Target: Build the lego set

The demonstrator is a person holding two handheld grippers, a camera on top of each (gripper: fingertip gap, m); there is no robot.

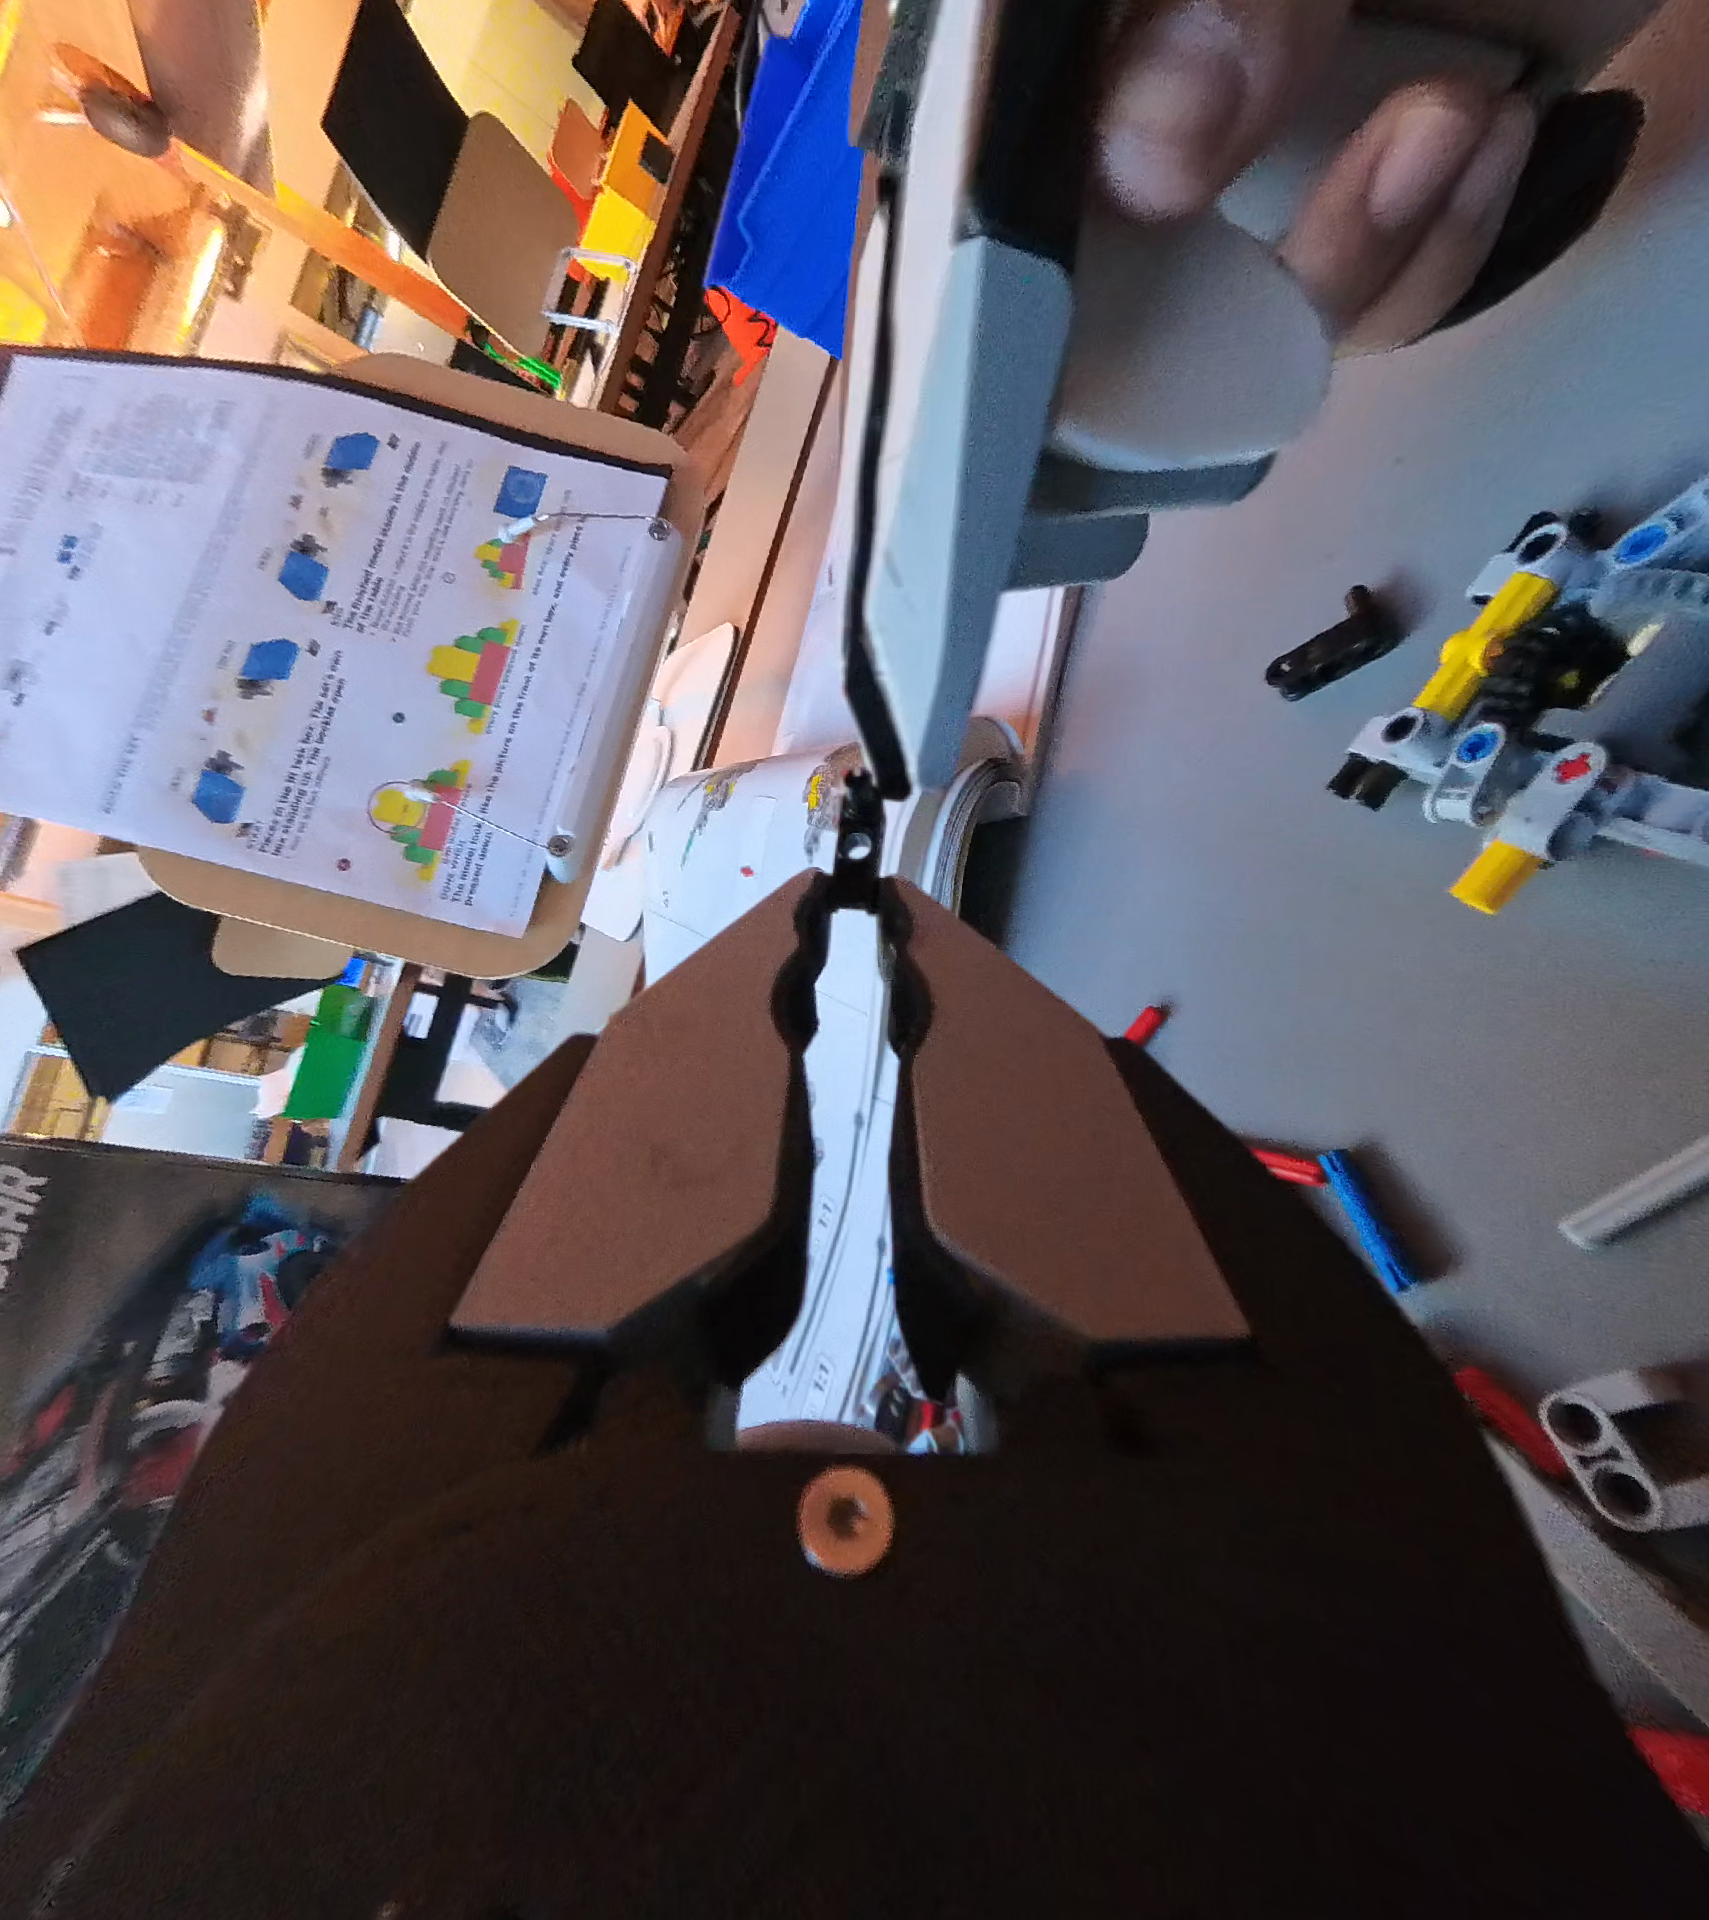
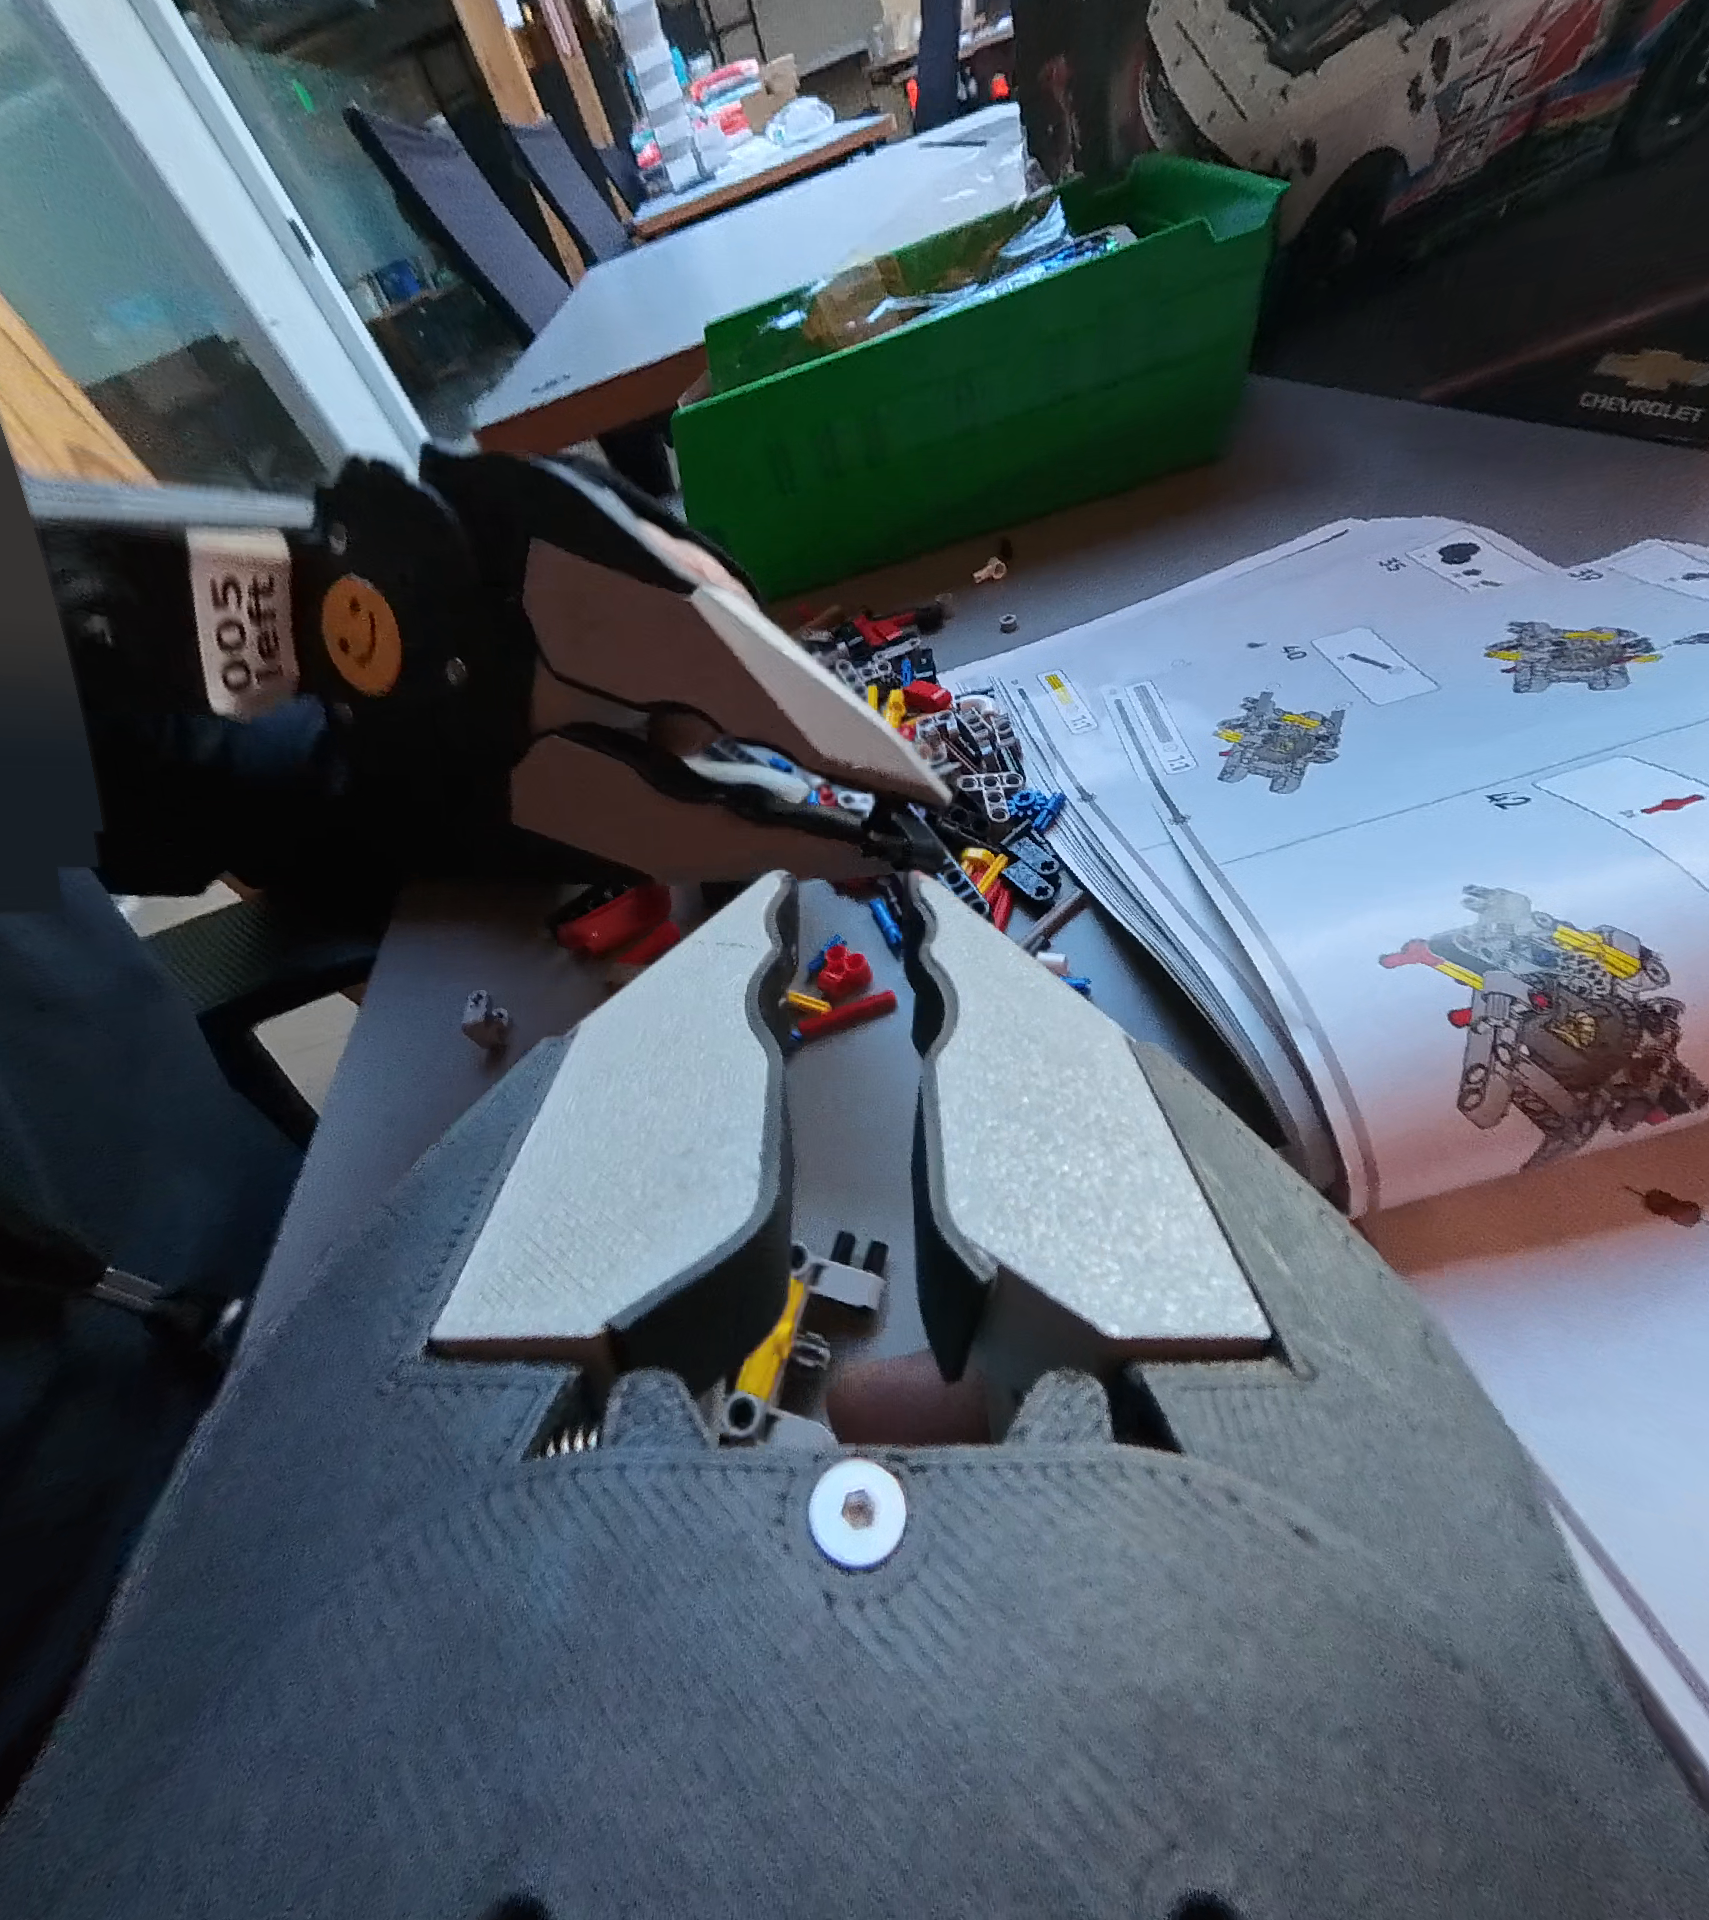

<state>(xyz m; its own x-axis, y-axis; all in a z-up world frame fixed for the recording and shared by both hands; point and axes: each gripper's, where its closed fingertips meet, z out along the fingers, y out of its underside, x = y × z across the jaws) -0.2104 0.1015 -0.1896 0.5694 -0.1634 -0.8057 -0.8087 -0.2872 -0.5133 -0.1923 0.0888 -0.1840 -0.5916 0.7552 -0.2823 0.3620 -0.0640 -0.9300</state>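
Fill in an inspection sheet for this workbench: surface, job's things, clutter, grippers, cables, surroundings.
Surface: grey tabletop.
Job's things: grey-and-yellow toy-brick gear assembly; open instruction booklet.
Clutter: pile of small red, blue, yellow and black brick parts; green plastic bin; dark printed car-model box.
Grippers: left gripper pinches a small black brick connector at its tips; right gripper open, nothing between its fingers, above loose parts.
Cables: nothing seen.
Surroundings: clipboard with printed sheet; other tables behind.
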